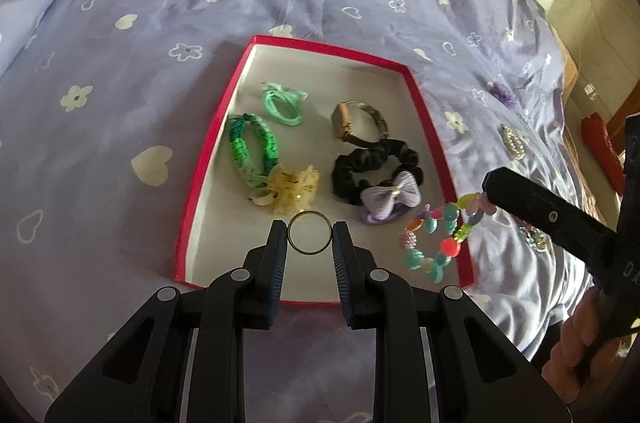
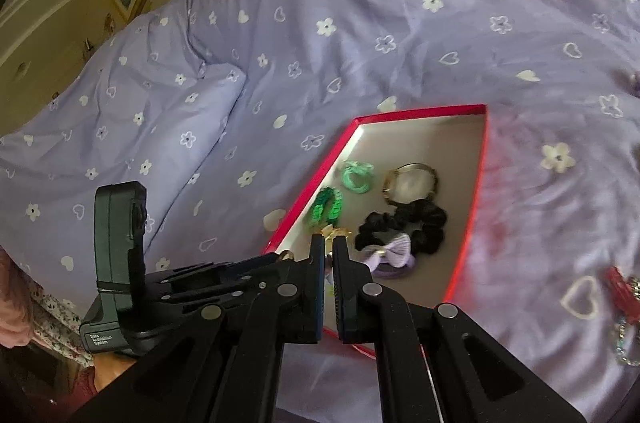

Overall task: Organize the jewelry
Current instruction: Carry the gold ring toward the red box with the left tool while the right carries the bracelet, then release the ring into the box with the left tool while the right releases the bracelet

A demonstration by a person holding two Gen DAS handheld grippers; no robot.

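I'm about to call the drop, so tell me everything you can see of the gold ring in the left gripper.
The gold ring is a thin, plain, shiny band, apparently metal, with no stone visible. The left gripper pinches it by its outer edge, a ribbed blue pad pressing each side, its opening facing the camera. It hangs over the near end of the red box, just before the cream fabric flower.

Red item (image 2: pixel 619 286) cut by edge

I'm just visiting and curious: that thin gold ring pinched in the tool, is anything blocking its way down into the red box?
Nothing visible does. The left tool holds the gold ring over the near end of the red box, where the white floor is bare. The closest item, the yellow flower hair tie, lies just beyond it.
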